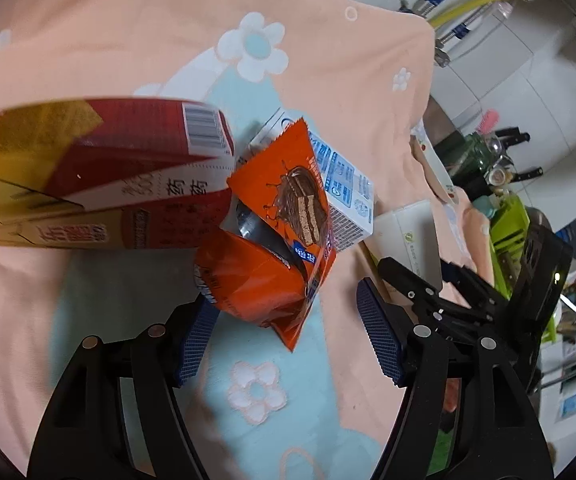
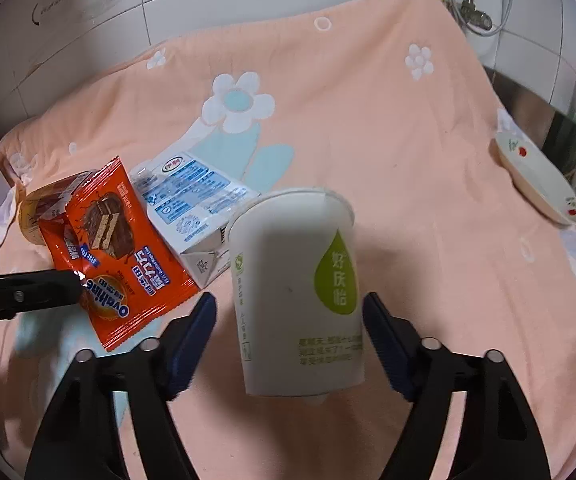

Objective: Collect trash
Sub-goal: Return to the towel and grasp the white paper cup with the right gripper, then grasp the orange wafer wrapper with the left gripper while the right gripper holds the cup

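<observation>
An orange snack wrapper (image 1: 271, 248) lies crumpled between the fingers of my left gripper (image 1: 288, 340), which is open; the wrapper brushes the left pad (image 1: 195, 336). A red and yellow carton (image 1: 99, 176) lies blurred to its left, with a white and blue milk carton (image 1: 348, 200) behind it. In the right wrist view a white paper cup (image 2: 296, 292) with a green drop logo sits between the fingers of my right gripper (image 2: 290, 312). A gap of cloth shows at the left pad (image 2: 195, 336); the right pad is at the cup's edge. This gripper is open.
Everything rests on a peach cloth (image 2: 368, 100) with flower prints. A white dish (image 2: 536, 180) with red fruit marks lies at the cloth's right edge. Tiled wall, a yellow hose (image 1: 488, 0) and metal pipes stand behind. A green rack (image 1: 508, 232) and knives are off to the right.
</observation>
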Demonstrator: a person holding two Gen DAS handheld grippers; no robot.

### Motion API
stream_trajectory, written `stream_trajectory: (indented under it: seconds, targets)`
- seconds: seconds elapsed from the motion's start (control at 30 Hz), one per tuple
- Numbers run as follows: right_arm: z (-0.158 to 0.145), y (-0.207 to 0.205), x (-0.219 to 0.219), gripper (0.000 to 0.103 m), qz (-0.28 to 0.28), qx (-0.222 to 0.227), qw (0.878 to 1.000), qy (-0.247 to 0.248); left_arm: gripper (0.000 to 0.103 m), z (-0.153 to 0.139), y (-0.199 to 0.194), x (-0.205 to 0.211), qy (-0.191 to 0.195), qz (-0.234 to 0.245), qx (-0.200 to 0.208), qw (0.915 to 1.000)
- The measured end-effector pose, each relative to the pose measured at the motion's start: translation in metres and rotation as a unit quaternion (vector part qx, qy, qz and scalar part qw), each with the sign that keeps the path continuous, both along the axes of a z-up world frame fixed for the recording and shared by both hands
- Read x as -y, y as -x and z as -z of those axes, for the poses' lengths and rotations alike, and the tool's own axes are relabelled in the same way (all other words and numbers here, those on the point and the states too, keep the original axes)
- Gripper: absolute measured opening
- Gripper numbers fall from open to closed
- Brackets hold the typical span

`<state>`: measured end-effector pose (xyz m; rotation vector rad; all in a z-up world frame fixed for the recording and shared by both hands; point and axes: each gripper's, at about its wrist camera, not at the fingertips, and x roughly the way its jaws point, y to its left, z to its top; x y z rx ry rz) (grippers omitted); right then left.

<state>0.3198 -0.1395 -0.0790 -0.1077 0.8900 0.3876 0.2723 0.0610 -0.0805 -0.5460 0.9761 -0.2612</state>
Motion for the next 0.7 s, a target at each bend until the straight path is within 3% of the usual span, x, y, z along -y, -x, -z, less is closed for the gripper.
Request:
stream_trajectory:
  seconds: [0.1, 0.23, 0.4, 0.43, 0.5, 0.6, 0.7]
  targets:
    - [0.002, 0.000, 0.001, 0.058, 0.000, -0.003, 1.000, -0.007, 0.069, 0.003, -0.003, 0.002, 0.003, -0.006, 0.000, 1.0000]
    - [0.000, 0.005, 0.004, 0.058, 0.002, -0.002, 1.000, -0.018, 0.064, 0.005, -0.007, 0.008, -0.004, -0.010, 0.003, 0.9999]
    - [-0.007, 0.018, 0.007, 0.057, 0.003, 0.005, 1.000, -0.029, 0.033, 0.009, -0.008, 0.011, 0.003, -0.009, 0.001, 1.0000]
    - [-0.009, 0.021, 0.008, 0.057, 0.002, 0.007, 0.999, -0.031, 0.032, 0.009, -0.007, 0.012, 0.003, -0.009, 0.003, 1.0000]
    - [-0.012, 0.028, 0.010, 0.057, 0.004, 0.011, 0.999, -0.037, 0.020, 0.007, -0.005, 0.013, 0.003, -0.004, 0.008, 1.0000]
    - [-0.017, 0.040, 0.015, 0.057, 0.008, 0.015, 0.999, -0.045, 0.011, 0.003, 0.000, 0.016, 0.000, 0.005, 0.016, 0.9999]
    - [-0.021, 0.053, 0.020, 0.057, 0.011, 0.019, 0.998, -0.051, 0.009, -0.007, 0.008, 0.020, -0.005, 0.021, 0.030, 0.9993]
